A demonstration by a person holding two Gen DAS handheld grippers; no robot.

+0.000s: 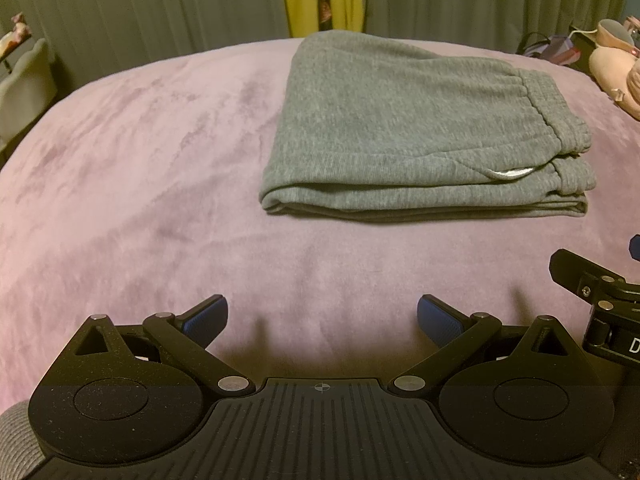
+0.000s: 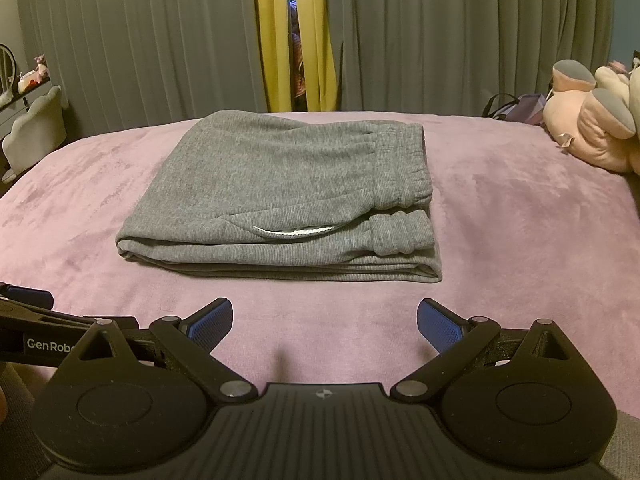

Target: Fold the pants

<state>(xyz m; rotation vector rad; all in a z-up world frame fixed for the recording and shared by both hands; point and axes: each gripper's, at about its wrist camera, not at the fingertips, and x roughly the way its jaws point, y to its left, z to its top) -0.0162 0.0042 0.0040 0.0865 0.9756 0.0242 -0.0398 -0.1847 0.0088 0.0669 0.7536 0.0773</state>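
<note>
Pants (image 2: 276, 196) lie folded ahead of both claws, left claw (image 1: 322, 316) and right claw (image 2: 325, 320) gaping wide, empty.

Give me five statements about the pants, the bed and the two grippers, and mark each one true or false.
1. The gray pants lie folded into a flat stack on the purple bedspread. True.
2. The left hand-held gripper is shut on the pants. False: its jaws are wide open, short of the pants, over bare bedspread.
3. The right hand-held gripper is open and holds nothing. True.
4. The elastic waistband lies on the left end of the stack. False: it lies on the right end.
5. A pink plush toy sits on top of the pants. False: it sits apart, at the bed's far right.
</note>
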